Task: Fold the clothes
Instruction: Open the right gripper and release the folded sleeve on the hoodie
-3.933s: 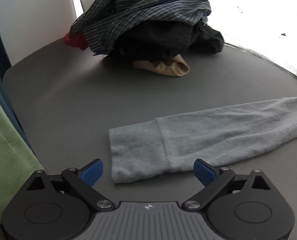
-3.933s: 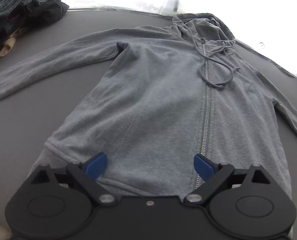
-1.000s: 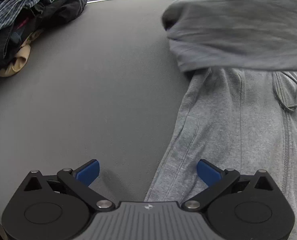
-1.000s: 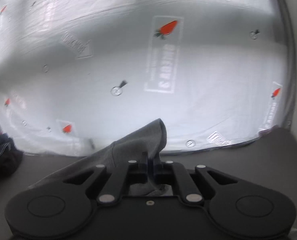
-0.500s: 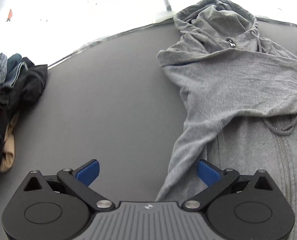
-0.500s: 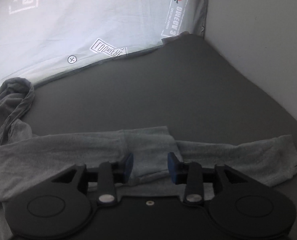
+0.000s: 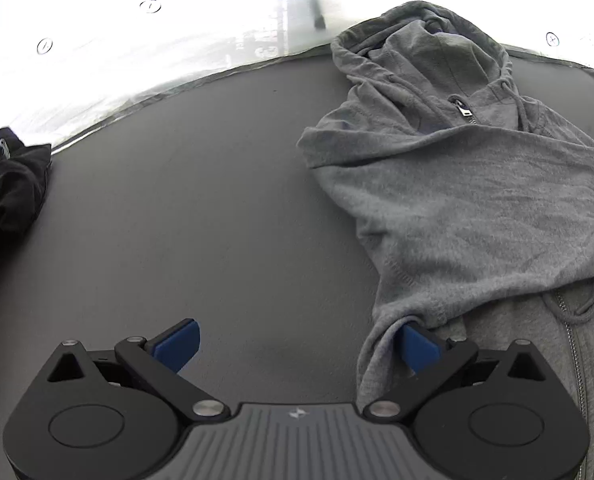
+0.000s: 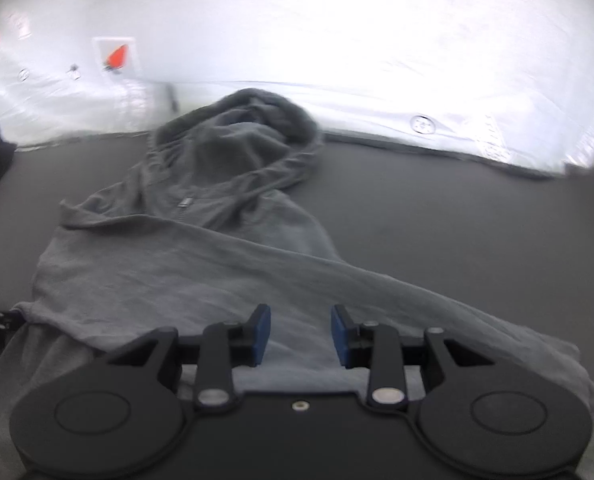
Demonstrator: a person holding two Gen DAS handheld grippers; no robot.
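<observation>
A grey zip hoodie (image 7: 477,208) lies face up on the dark grey table (image 7: 197,220), hood (image 7: 429,52) at the far end. One sleeve (image 8: 377,288) is folded across its chest. My left gripper (image 7: 297,346) is open wide at the hoodie's left edge; its right fingertip (image 7: 417,344) pokes under the fold of cloth there and its left one is over bare table. My right gripper (image 8: 301,334) hovers over the folded sleeve with its jaws partly apart and closing. The cloth lies below the pads, not pinched between them.
A pile of dark and striped clothes (image 7: 5,188) sits at the table's far left. A bright white sheet with strawberry prints (image 7: 137,40) runs behind the far table edge. Bare table shows left of the hoodie and to its right (image 8: 477,220).
The right gripper, shut on the raised sleeve a second ago, let it go; the sleeve now lies across the chest. The right view swung towards the hood. The left gripper closed in on the hoodie's left edge.
</observation>
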